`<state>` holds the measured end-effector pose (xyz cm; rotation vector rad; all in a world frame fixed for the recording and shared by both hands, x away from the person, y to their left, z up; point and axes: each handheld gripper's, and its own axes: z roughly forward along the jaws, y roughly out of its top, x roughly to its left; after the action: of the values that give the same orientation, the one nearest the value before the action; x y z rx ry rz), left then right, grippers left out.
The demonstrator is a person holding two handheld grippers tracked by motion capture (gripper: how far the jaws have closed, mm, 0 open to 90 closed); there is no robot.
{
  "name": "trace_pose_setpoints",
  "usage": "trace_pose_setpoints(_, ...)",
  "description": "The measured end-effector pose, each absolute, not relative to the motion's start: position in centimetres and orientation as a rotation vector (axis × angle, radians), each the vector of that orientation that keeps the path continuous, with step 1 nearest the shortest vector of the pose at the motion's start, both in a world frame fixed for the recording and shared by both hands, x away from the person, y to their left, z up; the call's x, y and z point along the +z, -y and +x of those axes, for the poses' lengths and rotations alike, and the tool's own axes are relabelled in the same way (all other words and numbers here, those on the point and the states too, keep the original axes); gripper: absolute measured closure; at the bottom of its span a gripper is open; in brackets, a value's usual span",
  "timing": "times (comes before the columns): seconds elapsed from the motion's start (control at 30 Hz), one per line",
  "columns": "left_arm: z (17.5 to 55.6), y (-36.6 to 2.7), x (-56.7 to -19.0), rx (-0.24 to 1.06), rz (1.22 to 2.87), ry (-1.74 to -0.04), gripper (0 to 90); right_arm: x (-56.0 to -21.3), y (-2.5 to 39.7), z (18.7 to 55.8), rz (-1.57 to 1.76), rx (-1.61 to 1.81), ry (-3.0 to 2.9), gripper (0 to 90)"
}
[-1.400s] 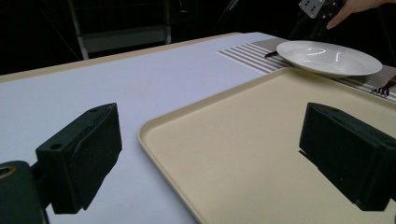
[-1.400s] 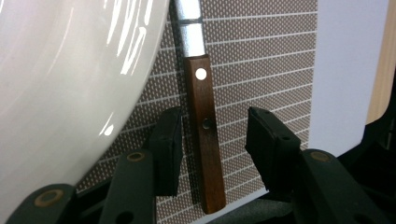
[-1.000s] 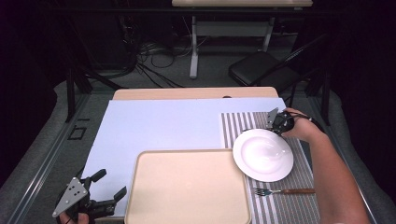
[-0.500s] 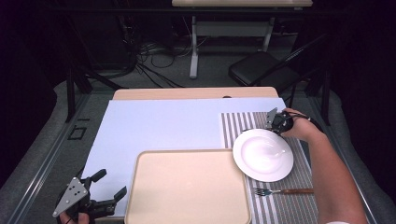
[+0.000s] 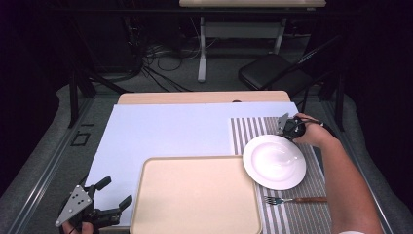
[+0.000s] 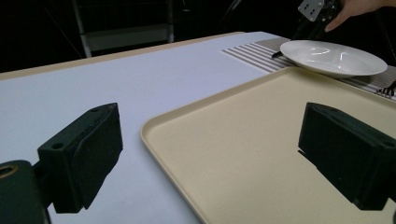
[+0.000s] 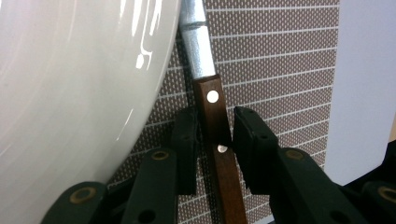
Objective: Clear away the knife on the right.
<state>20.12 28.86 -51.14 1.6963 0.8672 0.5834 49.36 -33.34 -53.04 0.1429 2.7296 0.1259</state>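
On the striped mat [image 5: 248, 127] at the table's right lie one white plate [image 5: 274, 161], one fork [image 5: 275, 199] near the front edge, and one knife [image 7: 212, 112] with a wooden handle and steel blade, tucked just beside the plate's far rim. One beige tray [image 5: 195, 195] sits at the front centre, its right edge close to the plate, on a single pale sheet [image 5: 165, 131] covering the tabletop. Two grippers are in use. The right gripper [image 7: 211, 140] is down at the far side of the plate, its jaws set on either side of the knife handle with a slight gap on at least one side, so whether they have clamped it cannot be told. The left gripper [image 5: 109, 202] is held at the front left corner beside the tray, jaws spread wide with nothing between them. Compared with the earlier frames, plate, fork, tray and both grippers sit in the same places; no shift is visible.
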Motion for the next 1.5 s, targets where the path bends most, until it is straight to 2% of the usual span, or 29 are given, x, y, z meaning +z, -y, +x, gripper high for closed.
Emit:
trace_pose_setpoints(0.23,20.12,-28.85,-51.12,0.583,1.701,-0.863,6.9,-53.1,33.13,49.19,0.129,0.1,-2.737,75.8)
trace_pose_setpoints(1.5,20.21,-28.76,-51.24,0.582,1.696,-0.869,8.4,-53.48,32.89,48.48,0.118,0.098,-2.677,77.0)
